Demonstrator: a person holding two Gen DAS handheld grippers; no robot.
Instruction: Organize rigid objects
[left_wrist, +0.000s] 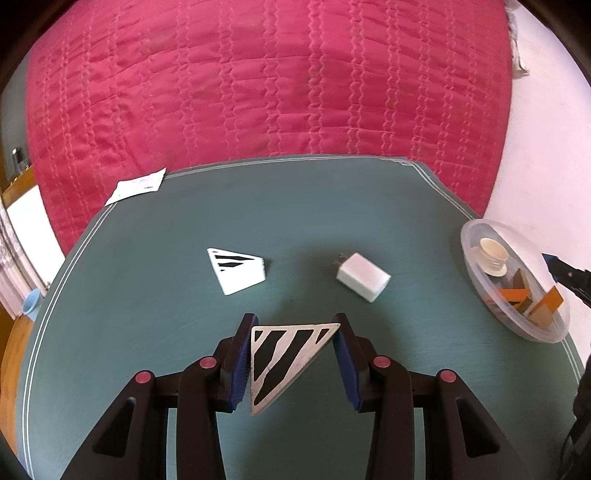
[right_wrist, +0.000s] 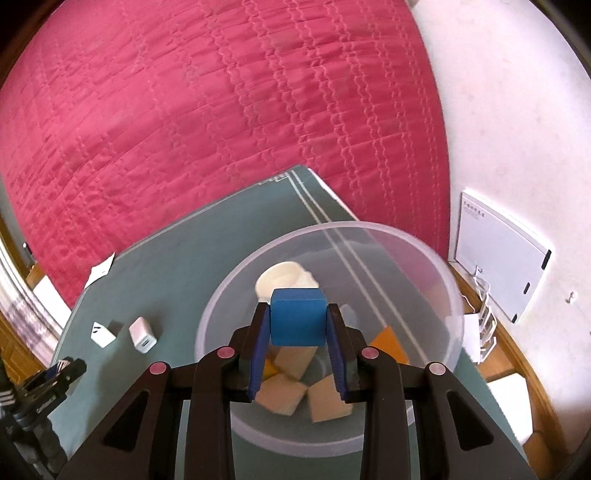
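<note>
My left gripper (left_wrist: 293, 334) is shut on a black-and-white striped triangular block (left_wrist: 284, 360) just above the green table (left_wrist: 147, 332). A second striped white block (left_wrist: 238, 271) and a white charger (left_wrist: 364, 277) lie on the table ahead. My right gripper (right_wrist: 298, 321) is shut on a blue cube (right_wrist: 298, 317) and holds it over the clear plastic bowl (right_wrist: 436, 280). The bowl holds several tan and orange blocks (right_wrist: 291, 362) and a cream cap (right_wrist: 284, 278). The bowl also shows in the left wrist view (left_wrist: 476, 266) at the table's right edge.
A pink quilted bed (left_wrist: 258, 81) lies behind the table. A white paper (left_wrist: 136, 188) sits at the far left corner. A white wall and a white panel (right_wrist: 498, 254) stand to the right. The left gripper shows in the right wrist view (right_wrist: 55, 380) at lower left.
</note>
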